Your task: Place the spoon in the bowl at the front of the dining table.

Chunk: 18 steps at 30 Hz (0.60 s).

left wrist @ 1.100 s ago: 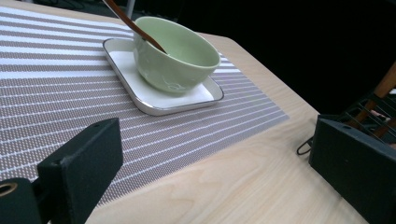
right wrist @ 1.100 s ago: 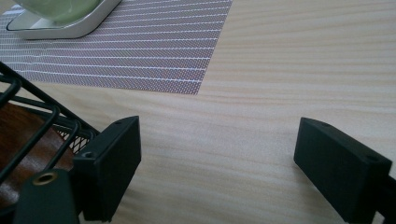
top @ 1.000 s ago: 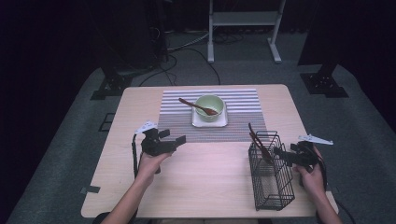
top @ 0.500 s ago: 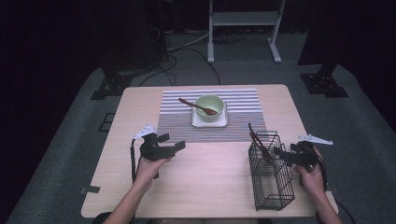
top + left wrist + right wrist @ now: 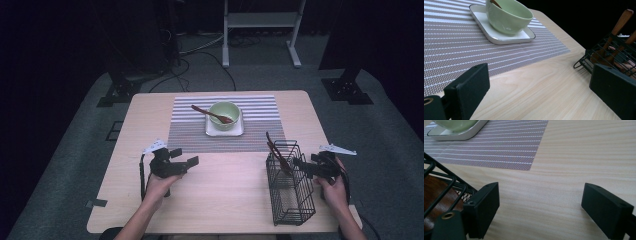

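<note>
Table point(image 5: 230, 200) carried a black wire basket point(image 5: 290, 192) near its front right corner, wooden utensils point(image 5: 276, 150) standing in it. Right hand-held gripper point(image 5: 305, 167) sat just beside the basket, jaws apart; left hand-held gripper point(image 5: 189, 162) hovered near the front left, jaws apart, empty.

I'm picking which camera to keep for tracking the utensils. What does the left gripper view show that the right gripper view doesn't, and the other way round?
The left gripper view alone gives the green bowl whole, a brown utensil handle in it, and two wooden handles standing up from the wire basket. The right gripper view alone gives the basket wires up close beside its left jaw, with dark brown wood behind them. Both share the striped mat, the white plate, the pale wooden table and wide-apart black jaws holding nothing.
</note>
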Each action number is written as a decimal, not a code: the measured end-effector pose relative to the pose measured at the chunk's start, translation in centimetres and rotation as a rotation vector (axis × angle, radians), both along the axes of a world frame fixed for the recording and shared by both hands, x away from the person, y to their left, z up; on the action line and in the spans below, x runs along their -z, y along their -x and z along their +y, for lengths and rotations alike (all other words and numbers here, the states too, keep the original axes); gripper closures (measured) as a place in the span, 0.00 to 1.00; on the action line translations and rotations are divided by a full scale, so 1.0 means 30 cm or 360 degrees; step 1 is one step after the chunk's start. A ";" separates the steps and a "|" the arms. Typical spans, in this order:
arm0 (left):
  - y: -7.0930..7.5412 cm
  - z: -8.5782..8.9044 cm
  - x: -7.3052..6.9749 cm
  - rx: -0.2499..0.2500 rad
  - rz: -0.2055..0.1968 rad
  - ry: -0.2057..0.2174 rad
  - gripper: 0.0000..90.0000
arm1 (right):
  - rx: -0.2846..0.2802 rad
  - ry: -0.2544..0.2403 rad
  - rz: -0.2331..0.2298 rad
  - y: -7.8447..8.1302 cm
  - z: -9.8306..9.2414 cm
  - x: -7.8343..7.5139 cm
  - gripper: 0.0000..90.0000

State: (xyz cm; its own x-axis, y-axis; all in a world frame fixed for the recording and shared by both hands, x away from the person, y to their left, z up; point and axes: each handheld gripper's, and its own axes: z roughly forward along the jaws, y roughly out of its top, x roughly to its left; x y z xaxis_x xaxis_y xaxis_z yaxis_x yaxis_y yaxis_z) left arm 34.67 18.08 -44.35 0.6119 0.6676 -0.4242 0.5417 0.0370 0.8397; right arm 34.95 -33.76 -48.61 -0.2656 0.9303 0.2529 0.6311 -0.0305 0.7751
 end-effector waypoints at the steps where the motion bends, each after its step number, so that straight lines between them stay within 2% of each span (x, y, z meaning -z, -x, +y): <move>1: 0.004 0.002 0.001 -0.0005 0.0000 0.0003 0.02 | -0.0001 0.0000 0.0001 0.000 0.000 0.000 0.15; 18: 0.047 0.001 0.013 0.0011 0.0035 -0.0014 0.02 | -0.0002 0.0005 0.0001 0.000 0.001 0.000 0.15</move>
